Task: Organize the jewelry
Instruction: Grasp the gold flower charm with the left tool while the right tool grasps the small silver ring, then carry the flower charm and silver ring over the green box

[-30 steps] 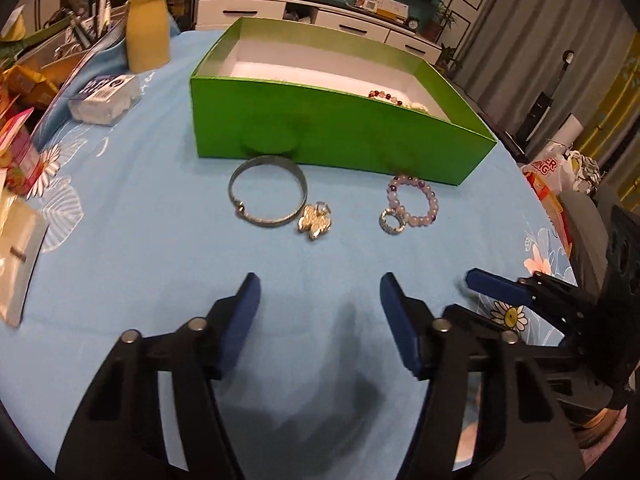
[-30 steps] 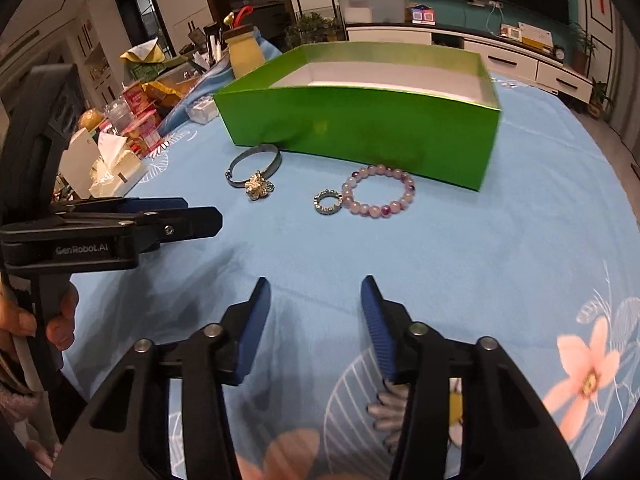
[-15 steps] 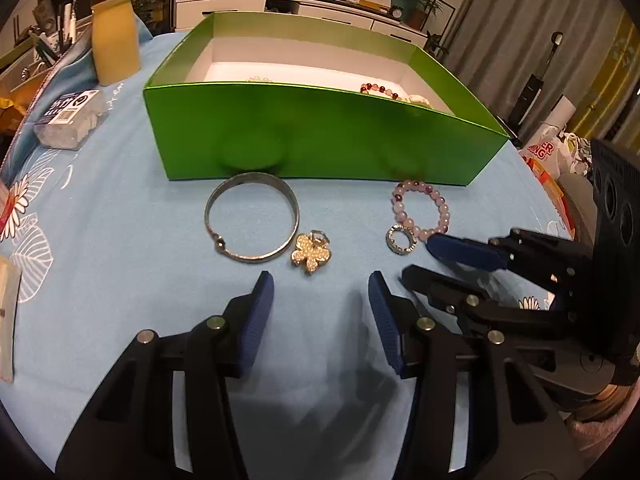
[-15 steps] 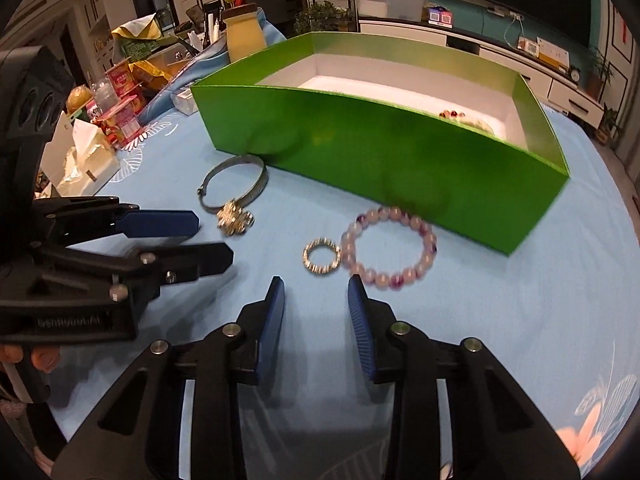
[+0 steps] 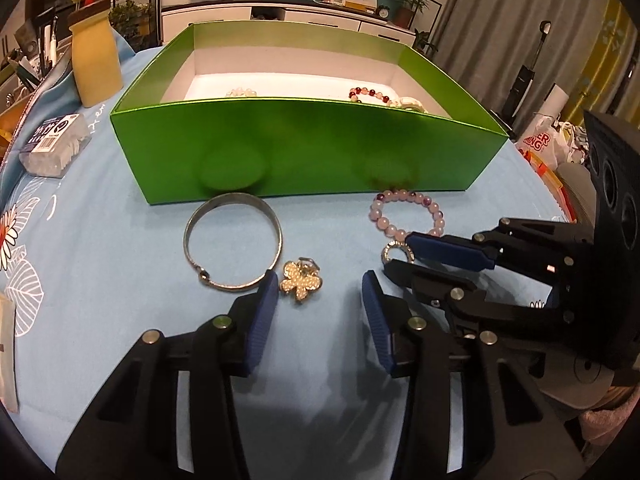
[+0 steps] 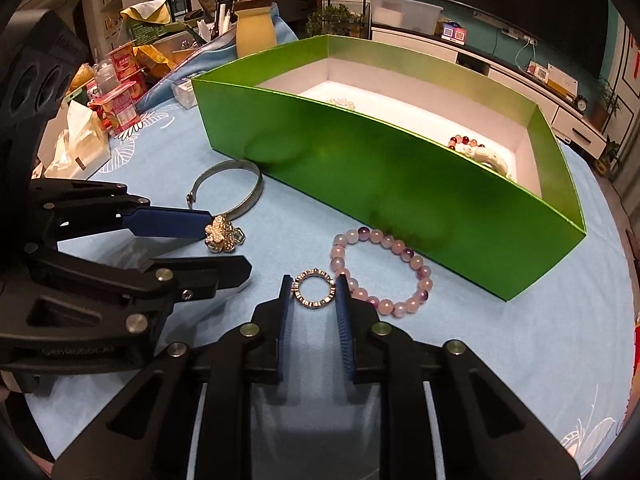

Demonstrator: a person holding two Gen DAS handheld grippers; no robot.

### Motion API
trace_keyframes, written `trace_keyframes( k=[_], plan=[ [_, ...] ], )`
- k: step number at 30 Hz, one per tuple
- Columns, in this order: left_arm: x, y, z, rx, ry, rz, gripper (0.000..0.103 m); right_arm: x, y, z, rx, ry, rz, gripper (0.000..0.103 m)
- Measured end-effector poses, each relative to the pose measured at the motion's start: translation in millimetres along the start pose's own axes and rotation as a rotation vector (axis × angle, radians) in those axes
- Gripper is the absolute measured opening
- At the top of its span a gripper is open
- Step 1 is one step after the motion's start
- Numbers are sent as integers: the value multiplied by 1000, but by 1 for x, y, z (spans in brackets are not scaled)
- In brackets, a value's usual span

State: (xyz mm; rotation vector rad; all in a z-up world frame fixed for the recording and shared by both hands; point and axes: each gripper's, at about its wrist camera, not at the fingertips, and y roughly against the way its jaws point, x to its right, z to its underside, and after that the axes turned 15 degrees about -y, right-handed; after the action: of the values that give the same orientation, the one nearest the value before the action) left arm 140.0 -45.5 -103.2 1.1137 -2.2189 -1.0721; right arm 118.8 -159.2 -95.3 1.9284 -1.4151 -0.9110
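Observation:
A green box stands on the blue cloth with bead bracelets inside. In front of it lie a silver bangle, a gold flower brooch, a small silver ring and a pink bead bracelet. My left gripper is open, its tips on either side of the brooch. My right gripper is open, its tips on either side of the ring, not closed on it.
A yellow jar and a clear plastic case sit at the left of the box. Snack packets and tissues crowd the table's far left edge. The two grippers lie close side by side.
Both grippers have moved forward toward the jewelry. The right jaws have narrowed and now flank the ring; the left tips have reached the brooch.

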Motion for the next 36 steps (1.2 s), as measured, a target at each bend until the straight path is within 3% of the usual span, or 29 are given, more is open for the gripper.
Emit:
trace_keyframes(
  k=[3, 5, 17, 28, 36],
  plan=[
    [1, -1, -1, 0, -6, -19, 34, 0, 2, 3, 4, -8, -3, 21],
    [2, -2, -1, -2, -9, -20, 20, 1, 5, 6, 4, -17, -7, 21],
    [11, 7, 10, 0, 7, -2, 20, 18, 28, 24, 13, -135, -39, 21],
    [13, 40, 32, -9, 80, -19, 20, 21, 62, 37, 61, -189, -67, 21],
    [18, 63, 39, 11, 77, -32, 20, 27, 81, 42, 86, -231, -74, 21]
  ],
)
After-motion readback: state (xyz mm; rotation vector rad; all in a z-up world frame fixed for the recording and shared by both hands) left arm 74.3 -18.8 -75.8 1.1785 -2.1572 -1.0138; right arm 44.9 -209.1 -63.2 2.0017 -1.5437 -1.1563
